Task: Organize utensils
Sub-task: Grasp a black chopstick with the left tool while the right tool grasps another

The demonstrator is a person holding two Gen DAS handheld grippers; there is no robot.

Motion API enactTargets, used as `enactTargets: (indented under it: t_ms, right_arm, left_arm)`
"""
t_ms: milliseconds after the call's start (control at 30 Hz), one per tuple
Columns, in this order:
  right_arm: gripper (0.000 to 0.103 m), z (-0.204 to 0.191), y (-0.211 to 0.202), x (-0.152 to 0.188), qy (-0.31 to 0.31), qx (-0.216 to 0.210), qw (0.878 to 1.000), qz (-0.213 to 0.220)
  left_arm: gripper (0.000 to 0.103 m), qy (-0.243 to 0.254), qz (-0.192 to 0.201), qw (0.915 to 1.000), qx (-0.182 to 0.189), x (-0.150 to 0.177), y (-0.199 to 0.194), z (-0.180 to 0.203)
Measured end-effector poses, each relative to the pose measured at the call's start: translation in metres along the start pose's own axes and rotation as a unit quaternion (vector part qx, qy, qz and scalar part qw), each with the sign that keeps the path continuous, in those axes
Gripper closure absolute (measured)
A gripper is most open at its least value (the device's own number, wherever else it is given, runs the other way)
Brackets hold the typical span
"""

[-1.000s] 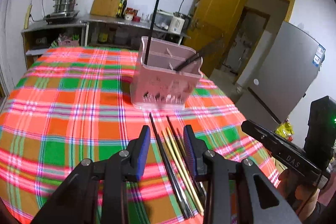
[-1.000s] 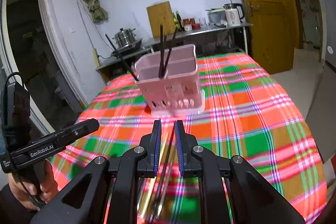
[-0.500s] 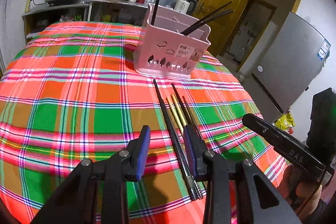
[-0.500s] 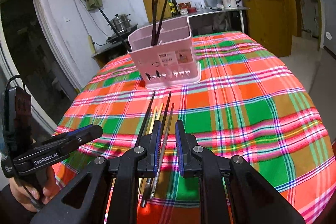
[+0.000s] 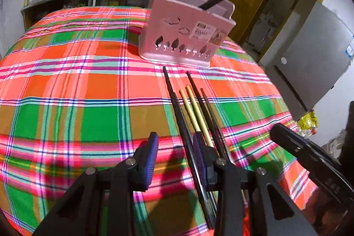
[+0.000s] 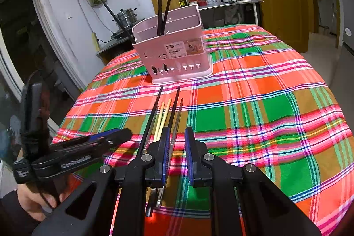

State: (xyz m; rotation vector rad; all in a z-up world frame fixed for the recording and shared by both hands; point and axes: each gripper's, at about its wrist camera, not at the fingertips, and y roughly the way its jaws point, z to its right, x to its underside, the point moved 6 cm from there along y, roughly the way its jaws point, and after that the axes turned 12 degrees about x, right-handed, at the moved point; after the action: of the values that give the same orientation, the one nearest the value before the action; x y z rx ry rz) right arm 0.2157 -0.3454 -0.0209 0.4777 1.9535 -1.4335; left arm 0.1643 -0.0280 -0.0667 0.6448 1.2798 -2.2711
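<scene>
Chopsticks (image 5: 194,107): I see a loose bundle lying flat on the bench cloth, tips toward 12 o'clock, pointing at the basket; two pale wooden ones (image 6: 162,118) lie in the middle, dark ones on either side.
Basket (image 5: 185,37): pink, upright at 12 o'clock from the bundle, just beyond the tips; several dark chopsticks (image 6: 162,8) stand in it, leaning.
Left gripper (image 5: 176,152): my jaws are spread and low over the near end of the bundle. The leftmost dark chopstick (image 5: 177,112) runs into the gap close by the right pad; the pale ones pass under or behind that pad. I cannot tell if anything touches.
Right gripper (image 6: 177,147): jaws part-way apart with a narrow gap, nothing pinched. A grey-brown chopstick (image 6: 178,118) runs toward the gap at its left edge; the rest lie at 10 o'clock of it.
Bench (image 6: 276,107): covered in a red, green and orange plaid cloth.
Hand (image 6: 33,202): holds the left gripper's grip, at 8 o'clock in the right wrist view.
</scene>
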Motion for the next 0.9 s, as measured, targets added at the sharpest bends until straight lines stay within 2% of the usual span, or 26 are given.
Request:
enactTargets:
  t_ms: [133, 367, 500, 700, 900]
  right_arm:
    - [0.089, 0.003, 0.002, 0.001, 0.003, 0.001, 1.000, -0.003]
    - [0.089, 0.008, 0.007, 0.001, 0.010, 0.000, 1.000, -0.008]
    - [0.089, 0.004, 0.010, 0.000, 0.009, -0.002, 1.000, -0.010]
    - [0.089, -0.003, 0.015, -0.003, 0.001, -0.006, 1.000, -0.012]
    - [0.089, -0.021, 0.032, -0.012, -0.026, -0.008, 0.999, -0.022]
  left_arm:
    - [0.069, 0.003, -0.016, 0.9998, -0.014, 0.000, 0.015, -0.001]
    - [0.071, 0.031, -0.014, 0.9987, -0.038, -0.001, 0.019, 0.001]
    - [0.080, 0.038, -0.016, 0.9978, -0.052, 0.000, 0.018, -0.002]
    - [0.090, 0.031, -0.019, 0.9981, -0.050, 0.001, 0.013, -0.010]
    - [0.091, 0.010, -0.015, 0.9988, -0.046, 0.004, 0.001, -0.025]
